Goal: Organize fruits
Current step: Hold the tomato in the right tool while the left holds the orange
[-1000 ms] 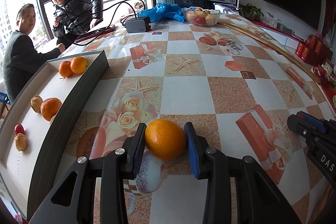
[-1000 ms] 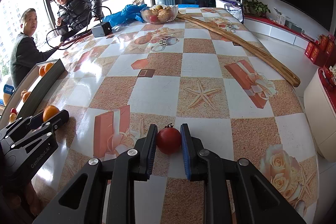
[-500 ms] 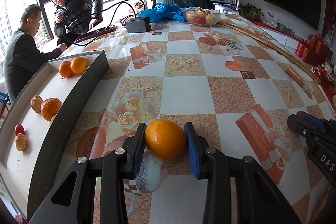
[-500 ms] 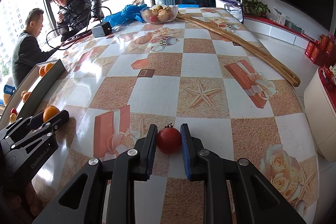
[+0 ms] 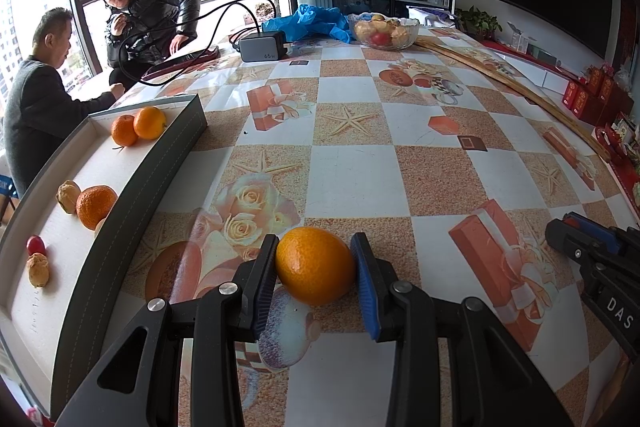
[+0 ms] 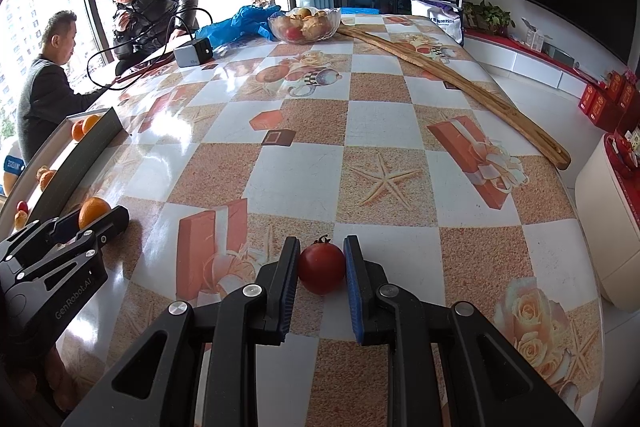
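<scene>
Left gripper (image 5: 315,267): fingers (image 5: 262,281) clamped on an orange (image 5: 315,265), pads pressed to both its sides, low centre of the left wrist frame. The orange sits at the surface (image 5: 352,155); contact underneath not clear.

Right gripper (image 6: 321,267): fingers (image 6: 289,281) clenched on a small red fruit (image 6: 321,269) with a dark stem tuft, low centre of the right wrist frame. Pads tight to either side.

Each gripper shows in the other's view: the right one at the right edge of the left wrist frame, the left one at lower left of the right wrist frame, orange visible between its tips.

Left side of the left wrist frame: long tray (image 5: 132,195), dark outer wall, white floor. Inside it: two oranges (image 5: 138,126) touching at the far end, a third orange (image 5: 95,206) mid-tray beside a walnut (image 5: 67,195), then a small red fruit and another walnut (image 5: 38,269) nearer the bottom.

Upper centre: glass bowl (image 5: 384,31) of mixed fruit, blue plastic bag (image 5: 308,21) just left of it, grey charger block (image 5: 262,46) with black cables. Long wooden strip (image 6: 452,85) runs along the right side.

Upper left: two seated people (image 5: 148,19) by the window.
</scene>
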A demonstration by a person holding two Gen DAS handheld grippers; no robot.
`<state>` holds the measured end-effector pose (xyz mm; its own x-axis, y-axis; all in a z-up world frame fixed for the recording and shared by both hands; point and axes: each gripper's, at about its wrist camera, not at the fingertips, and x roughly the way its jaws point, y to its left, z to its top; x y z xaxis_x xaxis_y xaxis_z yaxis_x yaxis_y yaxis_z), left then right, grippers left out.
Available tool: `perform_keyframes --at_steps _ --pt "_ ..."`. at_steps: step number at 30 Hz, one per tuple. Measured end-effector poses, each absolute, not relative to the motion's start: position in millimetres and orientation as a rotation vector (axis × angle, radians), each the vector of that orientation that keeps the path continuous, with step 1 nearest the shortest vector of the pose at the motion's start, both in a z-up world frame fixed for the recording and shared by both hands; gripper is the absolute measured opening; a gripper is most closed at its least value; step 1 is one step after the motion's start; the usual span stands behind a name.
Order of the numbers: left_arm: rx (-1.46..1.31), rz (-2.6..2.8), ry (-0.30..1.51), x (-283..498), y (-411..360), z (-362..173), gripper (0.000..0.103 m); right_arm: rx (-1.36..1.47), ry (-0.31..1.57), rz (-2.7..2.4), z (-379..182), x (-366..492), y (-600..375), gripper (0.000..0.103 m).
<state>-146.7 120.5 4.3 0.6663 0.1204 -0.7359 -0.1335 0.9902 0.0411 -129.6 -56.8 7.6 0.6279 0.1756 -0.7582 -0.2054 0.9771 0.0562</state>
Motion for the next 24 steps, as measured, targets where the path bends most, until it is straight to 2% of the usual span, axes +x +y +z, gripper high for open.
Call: perform_keyframes --at_steps 14,24 --pt "-0.047 0.123 0.837 -145 124 4 0.040 -0.126 0.903 0.209 10 -126 -47 0.023" --pt "-0.186 0.042 0.905 -150 148 15 0.040 0.043 1.037 0.249 21 -111 -77 0.023"
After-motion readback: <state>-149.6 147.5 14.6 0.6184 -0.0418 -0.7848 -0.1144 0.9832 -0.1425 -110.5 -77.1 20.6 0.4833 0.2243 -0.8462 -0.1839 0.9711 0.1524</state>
